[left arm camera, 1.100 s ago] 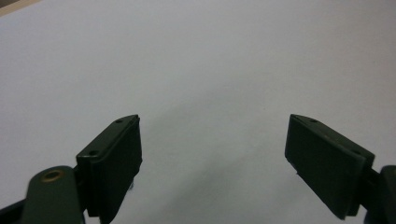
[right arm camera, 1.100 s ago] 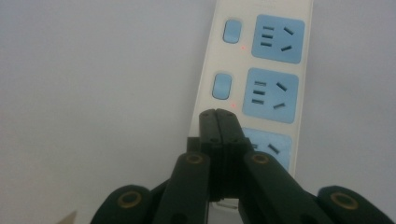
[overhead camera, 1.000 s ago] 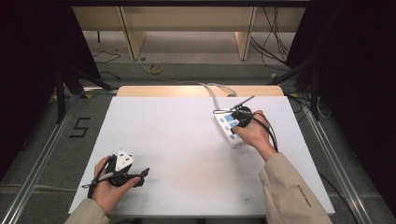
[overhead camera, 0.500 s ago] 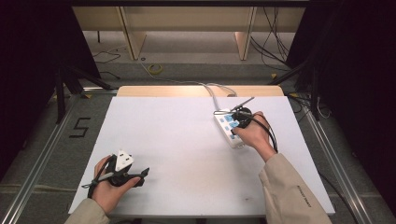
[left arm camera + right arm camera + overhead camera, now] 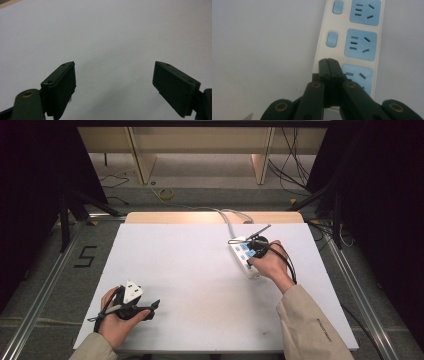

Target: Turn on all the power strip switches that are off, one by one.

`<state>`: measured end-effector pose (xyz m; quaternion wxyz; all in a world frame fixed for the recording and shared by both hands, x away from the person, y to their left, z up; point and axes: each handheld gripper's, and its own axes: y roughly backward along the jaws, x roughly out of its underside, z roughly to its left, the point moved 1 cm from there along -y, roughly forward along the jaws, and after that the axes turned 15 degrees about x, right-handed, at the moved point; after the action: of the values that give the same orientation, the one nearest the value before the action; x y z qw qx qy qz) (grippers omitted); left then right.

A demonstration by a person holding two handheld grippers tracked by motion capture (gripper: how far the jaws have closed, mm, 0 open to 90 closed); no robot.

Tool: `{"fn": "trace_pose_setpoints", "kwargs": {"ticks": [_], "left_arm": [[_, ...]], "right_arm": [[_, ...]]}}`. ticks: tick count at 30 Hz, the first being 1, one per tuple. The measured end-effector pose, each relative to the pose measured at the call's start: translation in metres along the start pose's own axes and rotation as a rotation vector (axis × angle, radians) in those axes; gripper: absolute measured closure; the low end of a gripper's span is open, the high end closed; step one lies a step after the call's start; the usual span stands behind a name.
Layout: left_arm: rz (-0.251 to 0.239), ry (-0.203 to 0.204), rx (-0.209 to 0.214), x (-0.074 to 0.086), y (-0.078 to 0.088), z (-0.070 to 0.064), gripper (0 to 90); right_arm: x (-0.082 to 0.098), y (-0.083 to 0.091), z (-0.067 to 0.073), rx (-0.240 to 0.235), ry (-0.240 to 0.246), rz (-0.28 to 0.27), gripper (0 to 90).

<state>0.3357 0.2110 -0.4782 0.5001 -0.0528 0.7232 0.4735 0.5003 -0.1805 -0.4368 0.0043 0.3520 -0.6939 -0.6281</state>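
White tabletop (image 5: 190, 270) is taking up most of the high view, with a white power strip (image 5: 241, 257) with blue sockets lying toward its right side, its cord running off the far edge. The right gripper (image 5: 256, 244) is resting on the strip in the person's right hand (image 5: 272, 265), while the left gripper (image 5: 142, 307) is sitting in the left hand (image 5: 117, 322) near the table's near-left corner, well apart from the strip. In the left gripper view, the left gripper (image 5: 113, 87) is showing its jaws spread wide over bare table (image 5: 112, 37). In the right gripper view, the right gripper (image 5: 329, 66) is pressing its jaws together with nothing between them, its tip over the power strip (image 5: 354, 40) beside the third socket, where two small red lights are glowing next to the blue switches (image 5: 331, 39).
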Motion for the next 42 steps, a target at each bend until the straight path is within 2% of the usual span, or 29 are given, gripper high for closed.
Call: {"fn": "trace_pose_setpoints", "kwargs": {"ticks": [37, 42], "left_arm": [[0.0, -0.002, 0.0, -0.0006, -0.0002, 0.0002, 18.6], [0.002, -0.002, -0.001, -0.0005, -0.0002, 0.0003, 18.6]], "right_arm": [[-0.0022, -0.0076, 0.002, 0.001, 0.016, 0.034, 90.0], [-0.0019, -0.0077, 0.0044, 0.018, 0.029, 0.033, 90.0]]}}
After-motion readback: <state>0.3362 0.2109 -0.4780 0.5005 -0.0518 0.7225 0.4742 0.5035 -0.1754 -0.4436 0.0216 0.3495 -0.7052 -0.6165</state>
